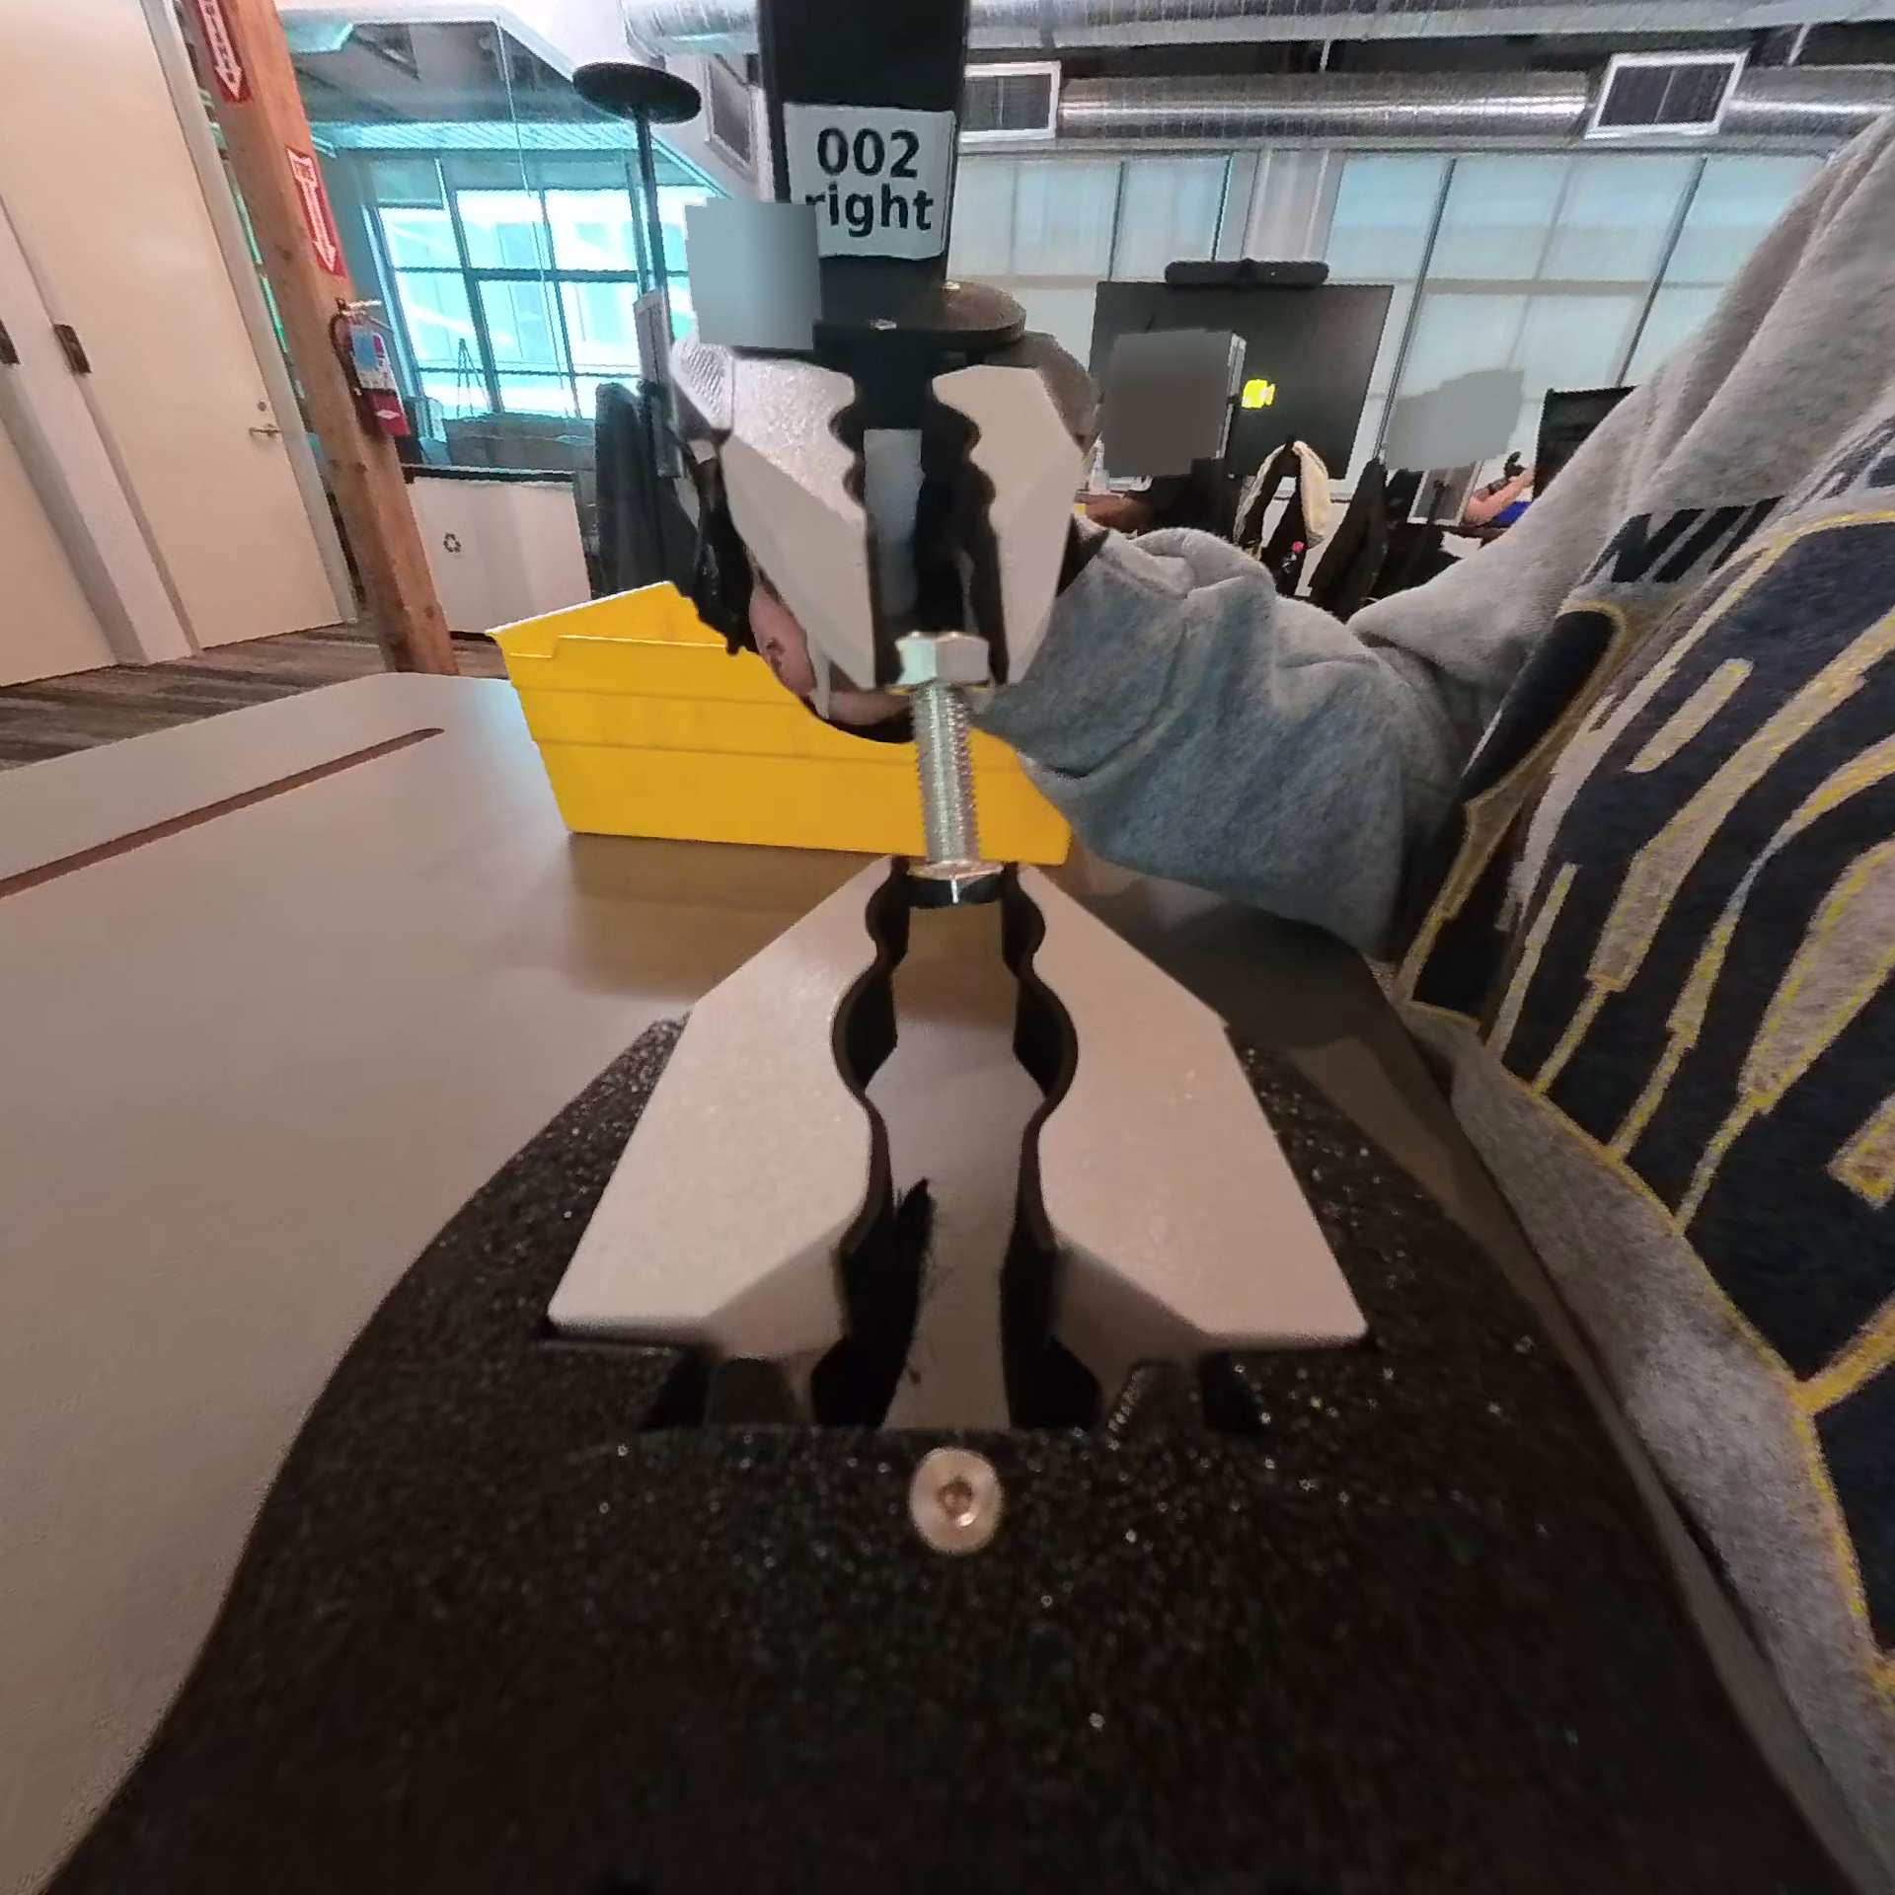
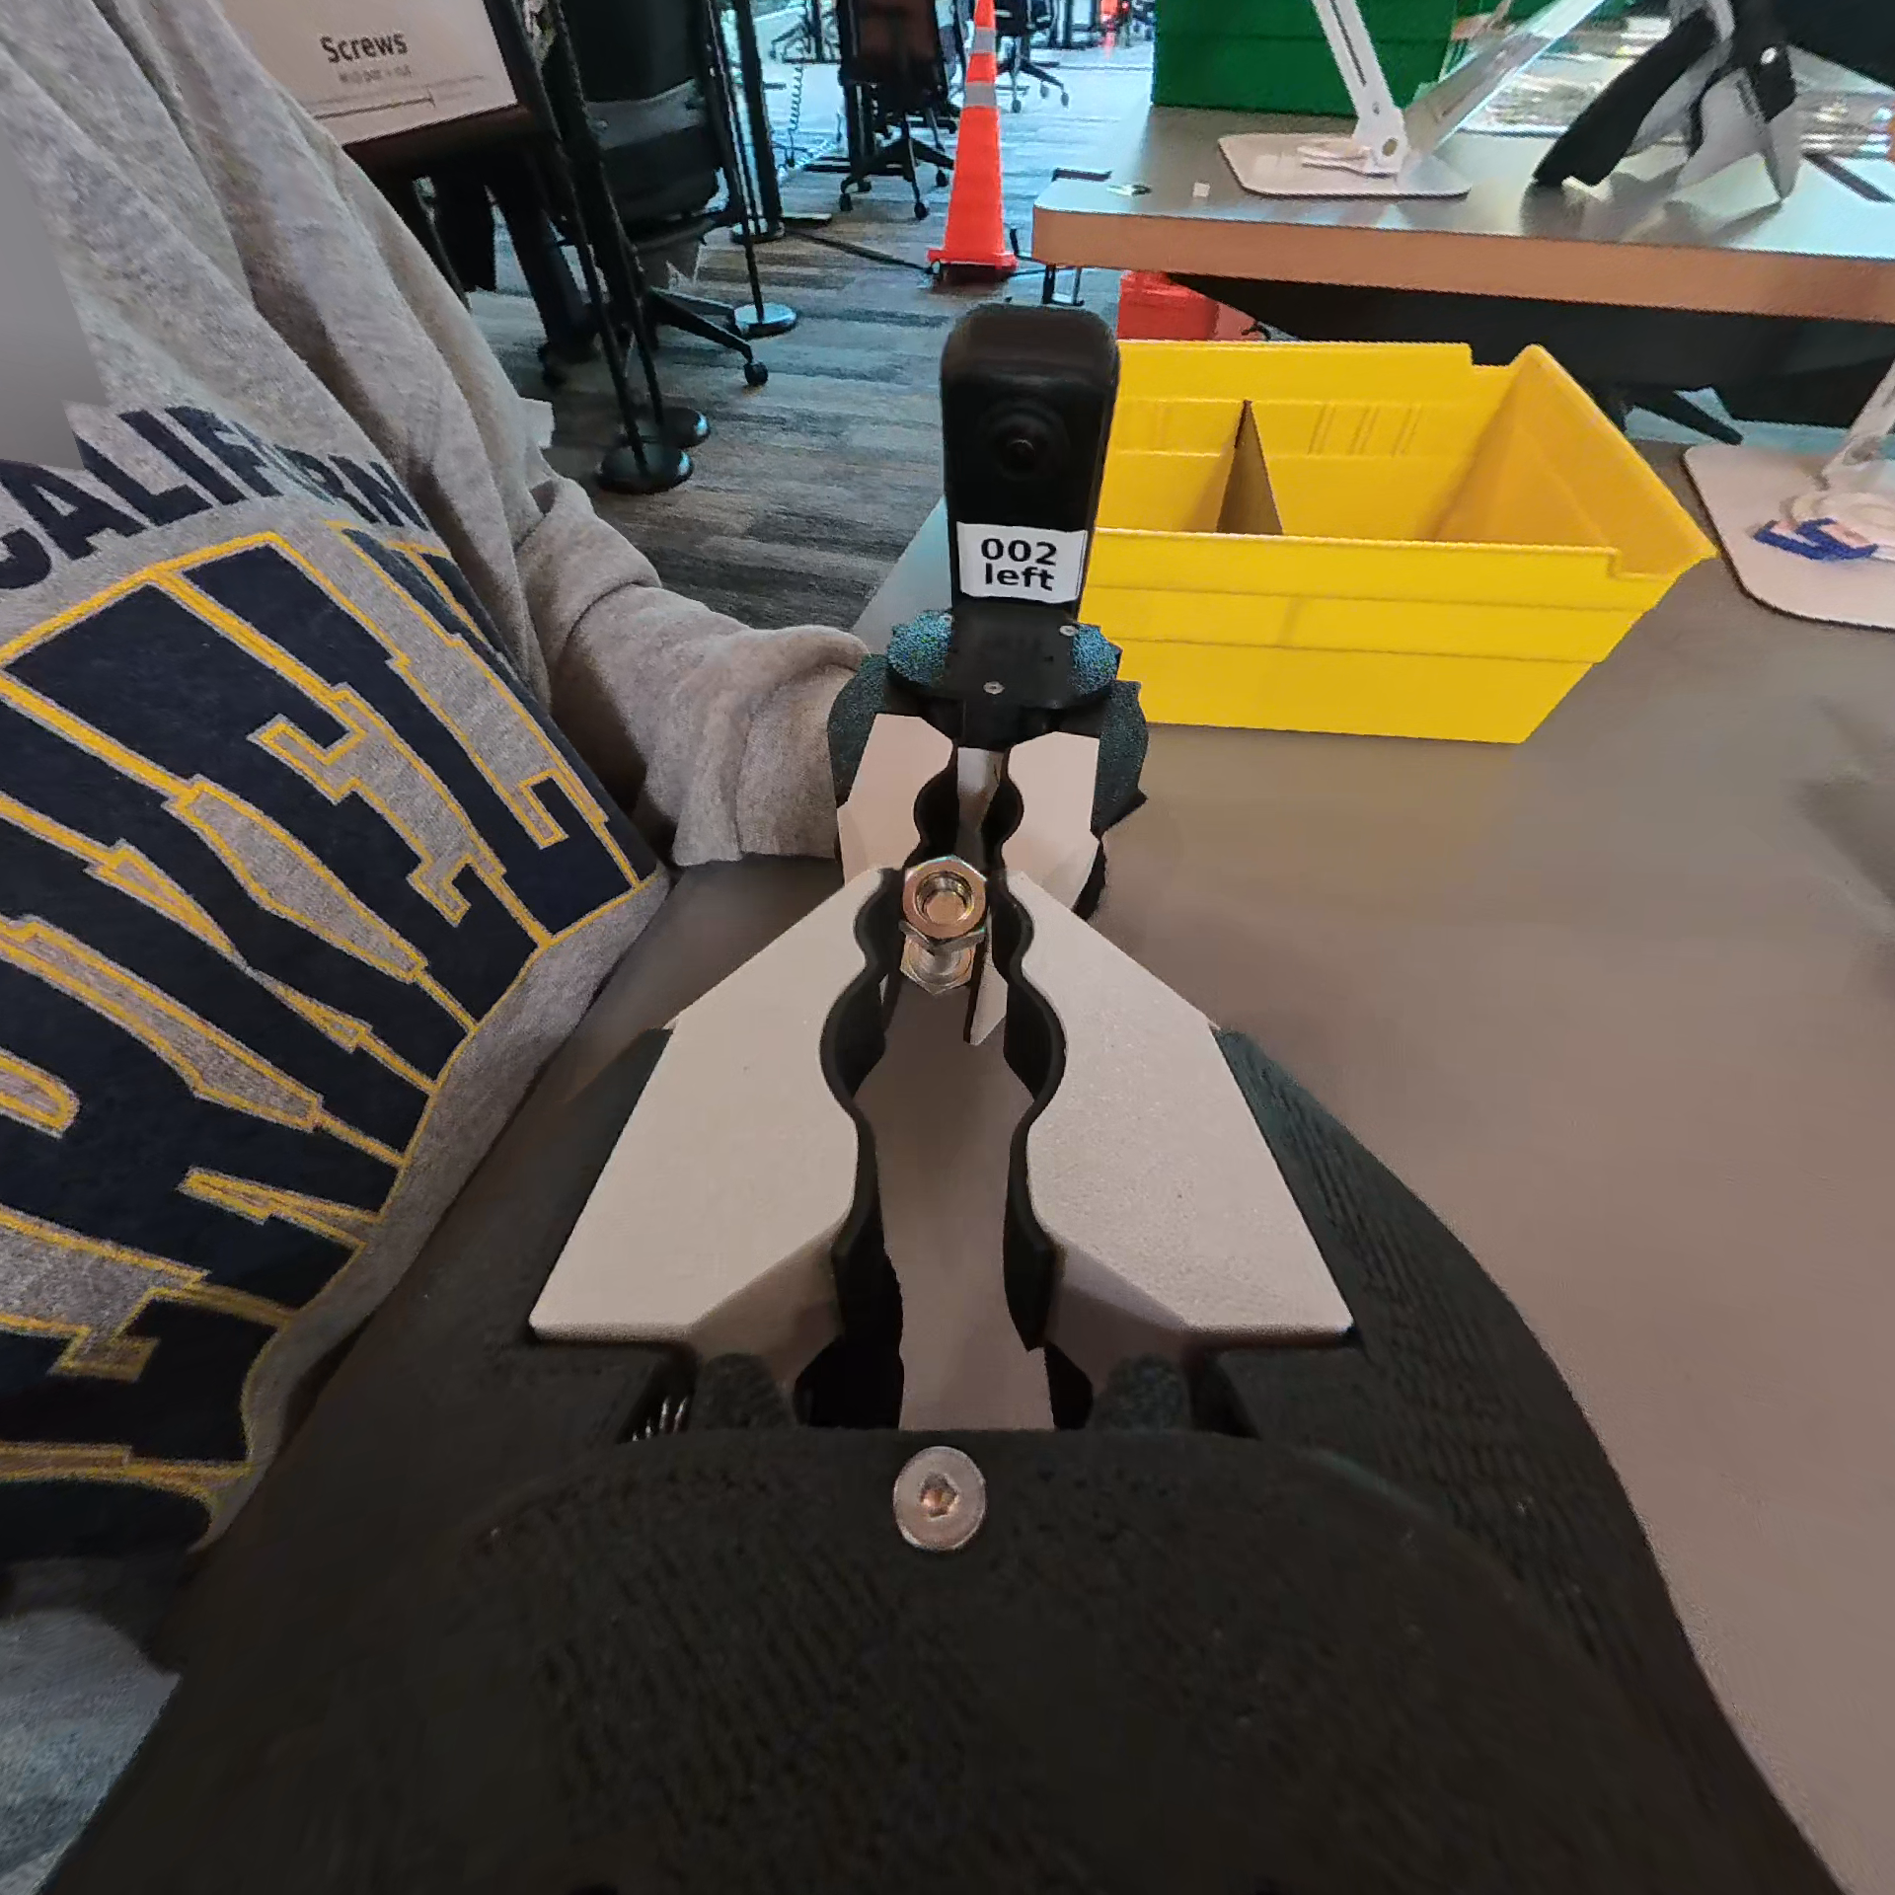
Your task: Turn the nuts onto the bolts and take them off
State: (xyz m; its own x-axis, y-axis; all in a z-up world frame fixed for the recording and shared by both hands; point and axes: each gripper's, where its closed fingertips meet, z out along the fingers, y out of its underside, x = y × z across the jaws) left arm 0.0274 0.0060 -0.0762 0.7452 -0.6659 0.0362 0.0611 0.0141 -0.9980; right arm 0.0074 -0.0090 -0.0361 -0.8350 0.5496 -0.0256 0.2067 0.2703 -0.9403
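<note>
Two claws meet: our right gripper (image 1: pixel 938 667) clamps the bolt (image 1: pixel 949 779) head, our left gripper (image 1: pixel 959 887) pinches the hex nut (image 1: pixel 959 890) at the tip, so we judge threading underway, twisting next.

Bright, even daylight from the far windows (image 1: pixel 1333 215), slightly blown out. Soft shadows only on the table (image 2: pixel 1487 974). Strong fisheye bend at edges in both views. Bolt (image 1: pixel 949 779) sharp with specular glints; near sweatshirt (image 1: pixel 1692 923) soft. Far office slightly soft, no motion blur.
</note>
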